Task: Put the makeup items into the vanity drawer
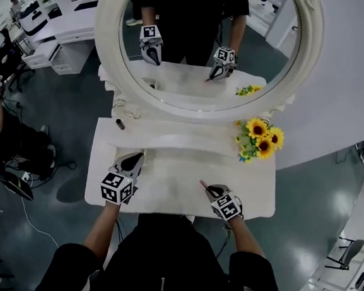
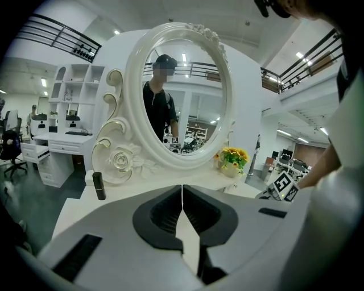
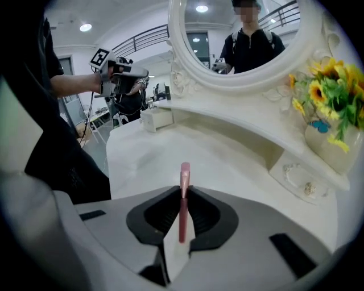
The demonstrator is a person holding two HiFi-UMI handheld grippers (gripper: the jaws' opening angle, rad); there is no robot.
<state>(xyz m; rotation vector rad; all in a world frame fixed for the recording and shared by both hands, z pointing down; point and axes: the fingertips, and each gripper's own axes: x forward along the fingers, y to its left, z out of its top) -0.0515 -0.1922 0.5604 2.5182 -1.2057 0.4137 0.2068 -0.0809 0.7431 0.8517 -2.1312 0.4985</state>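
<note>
A person stands at a white vanity table (image 1: 172,188) with a gripper in each hand, facing its big oval mirror (image 1: 108,46).

The right gripper (image 3: 183,193) is pinching a slim pink makeup stick (image 3: 183,185). Its jaws are pressed onto the stick's sides, and the pink tip pokes out past them towards the back of the table. This gripper is over the front right part of the tabletop, angled downward. I cannot tell whether the stick's end touches the surface.

The left gripper (image 2: 182,196) has its jaws pressed together with nothing between them. It sits over the left part of the tabletop, close to the raised shelf below the mirror.

From the right gripper view, a small white drawer (image 3: 156,119) juts out from under the left end of that shelf, just below the left gripper. Another small drawer front (image 3: 301,179) with an ornate handle sits flush under the right end.

A short dark tube (image 2: 99,186), probably a lipstick, stands upright on the shelf's left end beside the mirror's carved rose. A vase of sunflowers (image 1: 259,137) stands on the shelf's right end, well apart from both grippers.
</note>
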